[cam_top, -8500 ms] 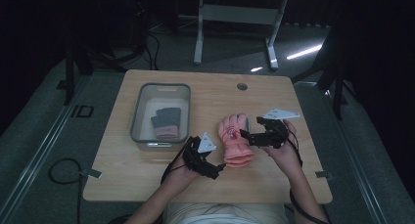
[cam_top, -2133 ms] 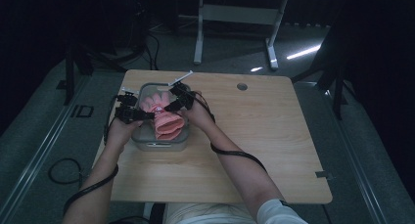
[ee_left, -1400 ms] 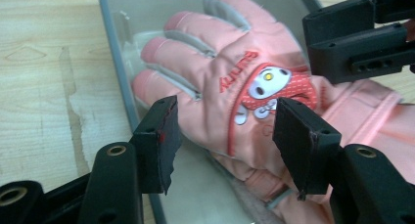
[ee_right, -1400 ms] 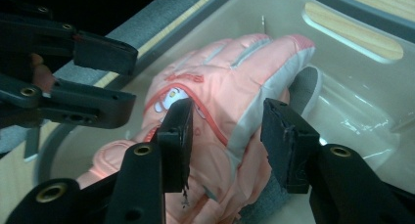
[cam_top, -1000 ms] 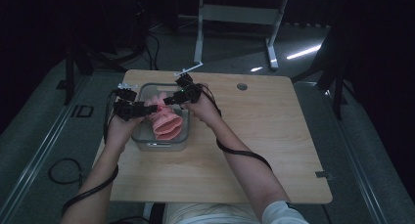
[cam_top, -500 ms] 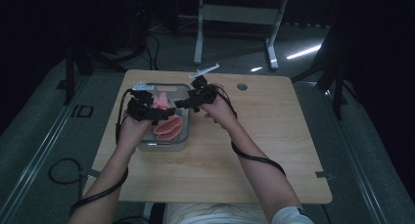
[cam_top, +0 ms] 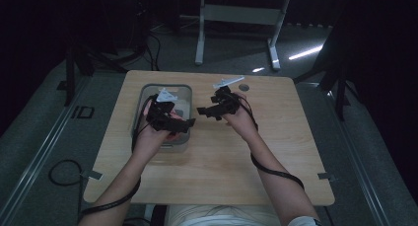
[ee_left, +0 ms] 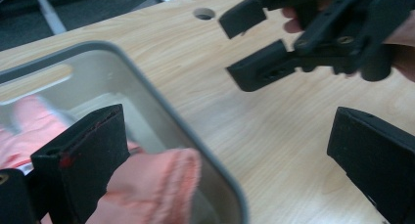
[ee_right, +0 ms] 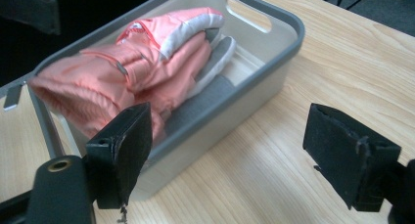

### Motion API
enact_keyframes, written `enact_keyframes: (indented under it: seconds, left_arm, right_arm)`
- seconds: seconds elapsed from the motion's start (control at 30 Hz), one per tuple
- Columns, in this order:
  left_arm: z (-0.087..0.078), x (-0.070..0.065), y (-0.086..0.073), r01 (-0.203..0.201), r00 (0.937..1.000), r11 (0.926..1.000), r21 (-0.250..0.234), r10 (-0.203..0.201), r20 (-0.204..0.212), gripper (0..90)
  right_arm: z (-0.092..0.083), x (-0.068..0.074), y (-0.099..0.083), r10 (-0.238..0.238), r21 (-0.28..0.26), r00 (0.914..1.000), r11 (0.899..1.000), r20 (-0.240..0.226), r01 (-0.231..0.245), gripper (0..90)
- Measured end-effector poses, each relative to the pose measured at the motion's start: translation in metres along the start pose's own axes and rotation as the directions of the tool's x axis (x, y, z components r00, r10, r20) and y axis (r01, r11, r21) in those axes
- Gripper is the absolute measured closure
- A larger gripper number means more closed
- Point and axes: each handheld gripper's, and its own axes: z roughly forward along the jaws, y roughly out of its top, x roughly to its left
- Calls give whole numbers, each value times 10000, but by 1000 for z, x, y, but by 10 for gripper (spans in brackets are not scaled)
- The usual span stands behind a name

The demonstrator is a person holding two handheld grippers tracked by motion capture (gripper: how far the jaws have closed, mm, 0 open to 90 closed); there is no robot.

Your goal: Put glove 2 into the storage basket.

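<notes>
1. Wood table (cam_top: 212, 176) fills my high view, and a person's forearms come in from its near edge.
2. My left gripper (cam_top: 185, 125) sits left of centre, over the near right part of a grey bin (cam_top: 139, 95). Its jaws have just been opening and now stand released, wide apart, with nothing between them.
3. From the left gripper view I see one jaw over the bin and the other over bare wood, with the bin's rim running between them.
4. My right gripper (cam_top: 203, 111) sits just right of the bin, over the table, pointing left toward the other gripper. Its jaws have also just been opening and stand released and empty.
5. Inside the bin lies the pink glove (ee_right: 127, 62), bunched on top of grey cloth (ee_right: 195, 106). In the right gripper view its cuff end reaches the bin's near rim.
6. Farther off, a round hole (cam_top: 244, 88) sits near the table's far edge.
</notes>
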Motion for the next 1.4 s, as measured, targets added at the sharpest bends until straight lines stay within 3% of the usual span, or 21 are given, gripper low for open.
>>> enact_keyframes:
  seconds: [0.17,0.27,0.33,0.47,0.67,0.9,1.07,1.4]
  left_arm:
    - [2,-24,3,-539,9982,9985,-58,540,268,11]
    - [3,-31,4,-619,9971,9980,-133,624,428,11]
    - [7,-41,5,-851,9936,9963,-101,856,739,11]
    - [16,-52,2,-950,9895,9954,-79,953,1091,11]
    - [28,-69,-8,-1345,9835,9909,58,1327,1233,12]
    - [43,-81,-18,-1631,9767,9860,349,1563,1472,11]
    - [51,-90,-27,-1863,9699,9817,398,1773,1669,12]
    - [66,-96,-49,-1938,9636,9783,725,1760,2014,11]
  right_arm:
    - [-6,-6,-12,-67,-89,9998,9999,184,68,178]
    - [-9,-9,-19,-86,-85,9996,9999,278,89,179]
    - [-10,-11,-24,-137,-77,9995,9999,274,139,179]
    - [-11,-13,-34,-209,-37,9994,9998,258,210,177]
    - [-11,-17,-48,-199,45,9995,9998,240,198,174]
    - [-13,-18,-66,-355,90,9985,9993,409,351,174]
    - [-16,-21,-78,-220,-124,9987,9997,470,226,174]
    - [-14,-25,-103,-108,62,9974,9999,709,104,174]
